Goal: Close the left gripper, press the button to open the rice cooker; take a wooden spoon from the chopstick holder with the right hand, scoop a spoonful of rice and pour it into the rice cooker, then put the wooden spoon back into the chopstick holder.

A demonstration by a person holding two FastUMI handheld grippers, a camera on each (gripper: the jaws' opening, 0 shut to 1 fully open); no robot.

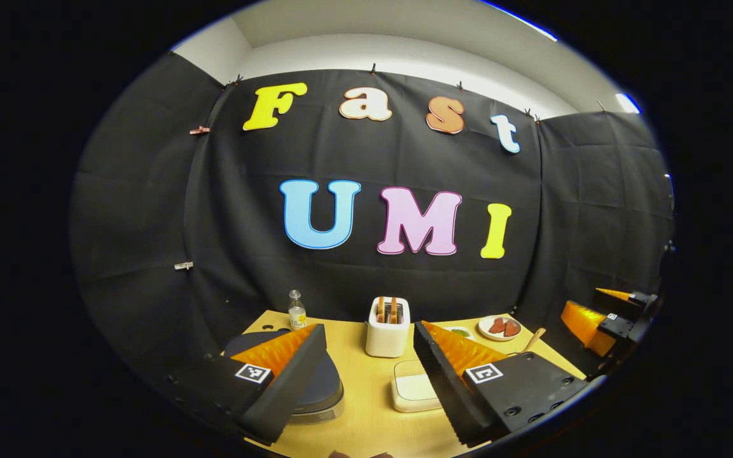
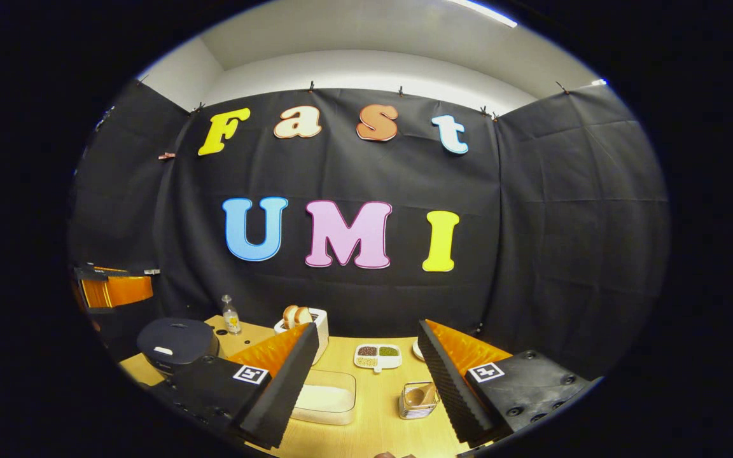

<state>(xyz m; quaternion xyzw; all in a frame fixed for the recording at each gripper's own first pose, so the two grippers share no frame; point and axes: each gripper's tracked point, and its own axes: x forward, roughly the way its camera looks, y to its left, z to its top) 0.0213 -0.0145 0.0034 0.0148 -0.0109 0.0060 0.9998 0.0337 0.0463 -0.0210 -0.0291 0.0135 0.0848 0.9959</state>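
Observation:
The dark round rice cooker [image 2: 175, 342] stands with its lid down at the table's left; in the left gripper view the rice cooker [image 1: 327, 381] lies low, partly behind one finger. A wire chopstick holder [image 2: 418, 399] holds the wooden spoon [image 2: 422, 394], whose handle tip is the wooden spoon [image 1: 535, 338] in the left gripper view. A shallow box of white rice [image 2: 325, 397], the same rice box [image 1: 414, 387], sits mid-table. My left gripper [image 1: 369, 327] and right gripper [image 2: 368, 324] both hover open above the table's near edge, nothing between the fingers.
A white toaster [image 1: 387, 324] with bread stands mid-back, a small bottle [image 1: 296, 310] back left. A plate [image 1: 499, 327] with red pieces and a divided bean dish [image 2: 376, 356] lie back right. The other gripper [image 1: 608, 318] shows far right; the left one [image 2: 112, 289] far left.

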